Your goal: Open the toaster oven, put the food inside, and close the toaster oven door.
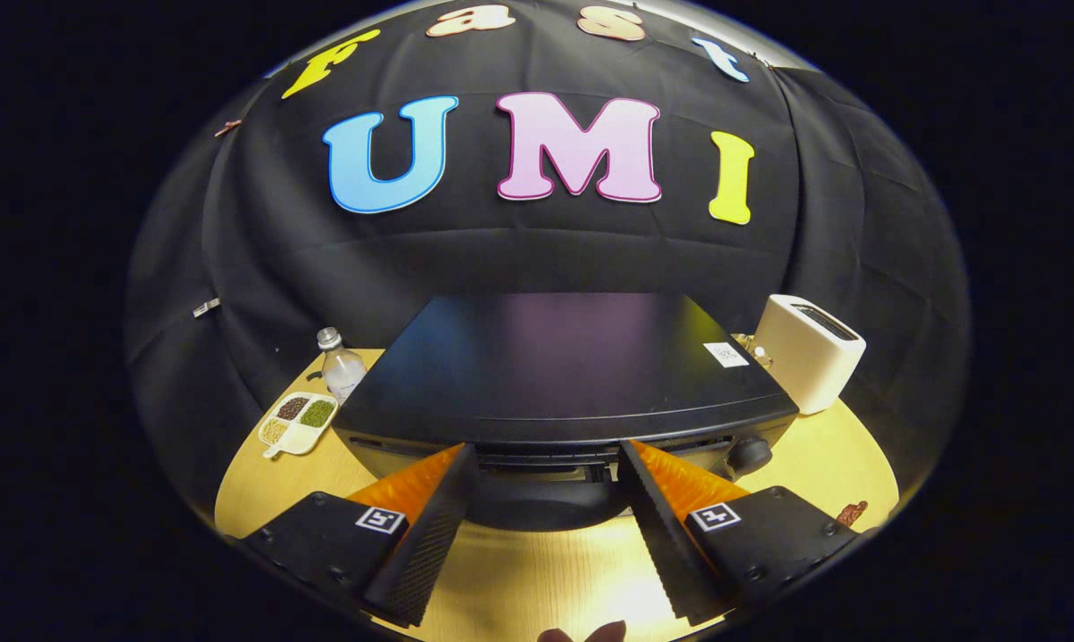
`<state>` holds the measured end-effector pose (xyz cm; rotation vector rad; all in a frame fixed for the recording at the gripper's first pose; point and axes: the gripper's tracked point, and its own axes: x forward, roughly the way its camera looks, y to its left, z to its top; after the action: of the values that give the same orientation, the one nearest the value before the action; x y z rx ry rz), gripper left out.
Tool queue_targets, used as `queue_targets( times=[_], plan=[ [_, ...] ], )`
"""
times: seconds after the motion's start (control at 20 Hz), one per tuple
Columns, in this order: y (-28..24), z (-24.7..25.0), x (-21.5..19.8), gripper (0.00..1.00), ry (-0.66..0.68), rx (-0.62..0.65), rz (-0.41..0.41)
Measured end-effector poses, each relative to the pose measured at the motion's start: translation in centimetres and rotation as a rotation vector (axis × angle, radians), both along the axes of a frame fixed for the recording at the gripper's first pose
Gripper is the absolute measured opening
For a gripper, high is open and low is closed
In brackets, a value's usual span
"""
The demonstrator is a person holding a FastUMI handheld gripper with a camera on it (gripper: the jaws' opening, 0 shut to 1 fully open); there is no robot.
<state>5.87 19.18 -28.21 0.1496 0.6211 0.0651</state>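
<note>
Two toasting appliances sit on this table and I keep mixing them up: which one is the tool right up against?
The black toaster oven: the open tool flanks its door top. The white slot toaster stands beyond, beside the oven.

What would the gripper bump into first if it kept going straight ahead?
Most likely the toaster oven. The gripper is open, and its fingers point at the top of the oven's front, where the dark handle sits between their tips. Depth is hard to judge, but nothing else lies in between.
</note>
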Motion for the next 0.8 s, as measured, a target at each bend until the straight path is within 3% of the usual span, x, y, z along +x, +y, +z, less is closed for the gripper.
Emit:
queue_targets(
  times=[0.4,0.8],
  plan=[
    [-0.1,-0.6,-4.7,0.99,0.022,0.039,-0.002],
    [0.2,-3.1,-9.9,0.99,0.104,-0.003,0.009]
  ],
)
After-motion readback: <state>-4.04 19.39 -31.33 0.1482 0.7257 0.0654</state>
